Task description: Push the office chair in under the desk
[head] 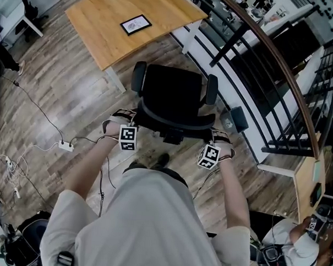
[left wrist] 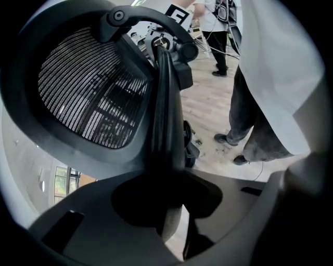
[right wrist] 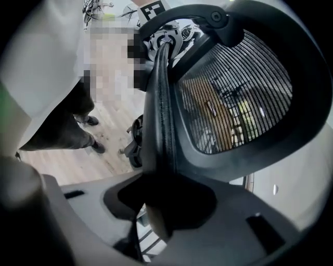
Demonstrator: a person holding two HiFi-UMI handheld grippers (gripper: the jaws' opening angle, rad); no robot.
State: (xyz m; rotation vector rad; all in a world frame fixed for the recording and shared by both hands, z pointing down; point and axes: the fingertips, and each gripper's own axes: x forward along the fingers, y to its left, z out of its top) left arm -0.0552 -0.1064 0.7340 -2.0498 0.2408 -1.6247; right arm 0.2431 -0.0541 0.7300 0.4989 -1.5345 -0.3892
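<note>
**Mia:** Where is the office chair (head: 176, 94) standing?

**Tom:** It is standing on the wooden floor (head: 74, 98), right in front of the person (head: 151, 223). Its seat is pointing at the desk (head: 110, 28). It is sitting near the desk's corner, but it is not tucked under yet.

**Mia:** What are the two tools doing?

**Tom:** The left gripper (head: 124, 118) is biting the left side of the backrest (head: 175, 122). The right gripper (head: 217, 136) is biting the right side.

**Mia:** Are the jaws closing all the way?

**Tom:** No. Each pair is squeezing the black rim (left wrist: 166, 130) of the backrest, so the rim is holding them a little apart. In the left gripper view the rim is running down between the jaws, and the mesh (left wrist: 99, 88) is showing on the left. In the right gripper view it is the same, with the mesh showing on the right.

**Mia:** What is lying on the desk?

**Tom:** A flat dark thing (head: 135, 24) with a white edge is lying there.

**Mia:** And on the floor?

**Tom:** A white power strip (head: 65, 146) is lying at the left with cables (head: 35, 110). A dark railing (head: 258, 62) is running along the right.
</note>
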